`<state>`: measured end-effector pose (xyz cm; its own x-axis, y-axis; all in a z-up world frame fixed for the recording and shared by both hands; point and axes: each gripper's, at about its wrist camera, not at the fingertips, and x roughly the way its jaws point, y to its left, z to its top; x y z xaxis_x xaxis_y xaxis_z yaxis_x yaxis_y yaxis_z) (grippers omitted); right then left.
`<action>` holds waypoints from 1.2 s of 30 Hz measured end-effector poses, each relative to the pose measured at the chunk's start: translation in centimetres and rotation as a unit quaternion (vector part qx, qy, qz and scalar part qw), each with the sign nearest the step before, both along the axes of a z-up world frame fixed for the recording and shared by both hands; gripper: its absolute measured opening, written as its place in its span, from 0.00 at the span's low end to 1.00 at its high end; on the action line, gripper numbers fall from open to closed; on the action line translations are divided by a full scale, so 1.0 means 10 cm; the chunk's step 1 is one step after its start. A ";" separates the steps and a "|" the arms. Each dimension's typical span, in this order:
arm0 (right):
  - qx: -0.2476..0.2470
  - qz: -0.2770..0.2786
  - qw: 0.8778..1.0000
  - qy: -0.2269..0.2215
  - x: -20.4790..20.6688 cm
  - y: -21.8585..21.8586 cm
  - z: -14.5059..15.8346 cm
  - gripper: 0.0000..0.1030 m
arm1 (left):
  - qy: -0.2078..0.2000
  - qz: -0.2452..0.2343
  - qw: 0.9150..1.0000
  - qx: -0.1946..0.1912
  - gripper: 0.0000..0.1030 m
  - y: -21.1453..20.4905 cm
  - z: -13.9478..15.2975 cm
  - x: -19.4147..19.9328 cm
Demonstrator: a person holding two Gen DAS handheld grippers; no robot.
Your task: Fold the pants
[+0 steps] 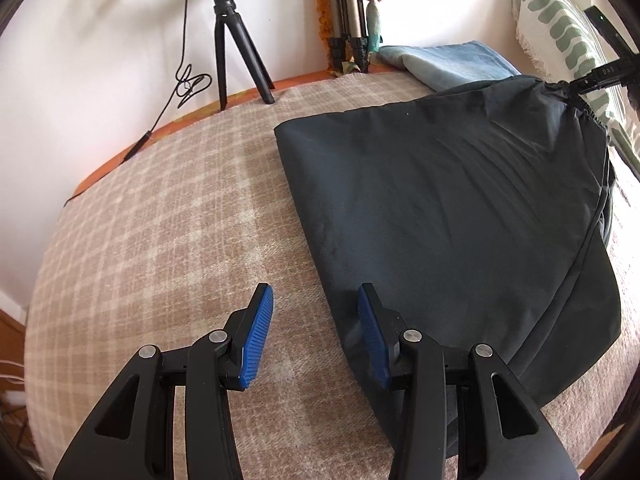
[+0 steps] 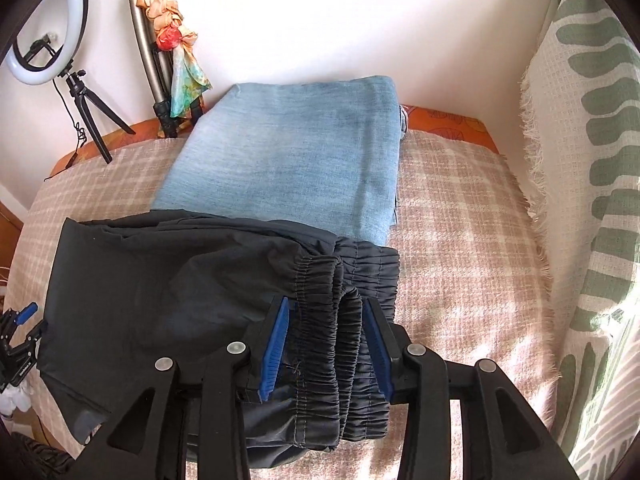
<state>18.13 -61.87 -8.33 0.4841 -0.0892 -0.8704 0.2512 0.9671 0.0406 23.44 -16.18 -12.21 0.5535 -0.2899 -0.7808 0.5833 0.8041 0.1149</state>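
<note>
Dark grey pants [image 1: 448, 208] lie folded on a beige checked blanket [image 1: 160, 240]. My left gripper [image 1: 316, 320] is open and empty, low over the pants' near left edge, one finger over the blanket and one over the cloth. My right gripper [image 2: 326, 344] is shut on the bunched elastic waistband [image 2: 332, 320] of the pants [image 2: 160, 300]. In the left wrist view the right gripper [image 1: 600, 76] shows at the far right, holding the waistband. The left gripper [image 2: 20, 332] shows at the left edge of the right wrist view.
Folded light blue jeans [image 2: 296, 152] lie behind the pants, by the wall. A ring light on a small tripod [image 1: 232, 40] and a second tripod with a scarf [image 2: 168, 48] stand at the back. A green-patterned throw [image 2: 592, 160] hangs on the right.
</note>
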 end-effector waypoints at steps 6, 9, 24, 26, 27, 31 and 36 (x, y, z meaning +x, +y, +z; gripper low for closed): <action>0.015 0.042 0.998 -0.052 -0.05 0.49 0.24 0.51 | 0.051 0.040 0.996 -0.069 0.49 0.26 0.08 -0.06; 0.043 0.078 0.994 -0.069 0.01 0.82 0.30 0.56 | 0.087 0.058 0.989 -0.102 0.49 0.31 0.01 -0.08; 0.114 0.231 0.966 -0.037 0.72 2.89 -0.03 0.62 | 0.144 0.079 0.970 -0.182 0.45 0.38 -0.11 -0.15; 0.123 0.237 0.963 -0.020 0.87 3.10 -0.14 0.62 | 0.146 0.072 0.969 -0.187 0.41 0.36 -0.12 -0.16; 0.123 0.236 0.964 -0.010 0.96 3.20 -0.21 0.62 | 0.147 0.068 0.969 -0.188 0.37 0.35 -0.13 -0.17; 0.116 0.235 0.965 0.021 1.23 3.50 -0.39 0.62 | 0.158 0.055 0.964 -0.206 0.29 0.34 -0.12 -0.19; 0.079 0.223 0.969 0.070 1.55 3.72 -0.61 0.61 | 0.166 0.050 0.960 -0.222 0.29 0.35 -0.10 -0.18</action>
<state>33.62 -24.63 -14.44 0.3203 0.2414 -0.9160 -0.1776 0.9652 0.1922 21.69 -12.67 -13.22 0.3385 -0.5930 -0.7306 0.4463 0.7847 -0.4301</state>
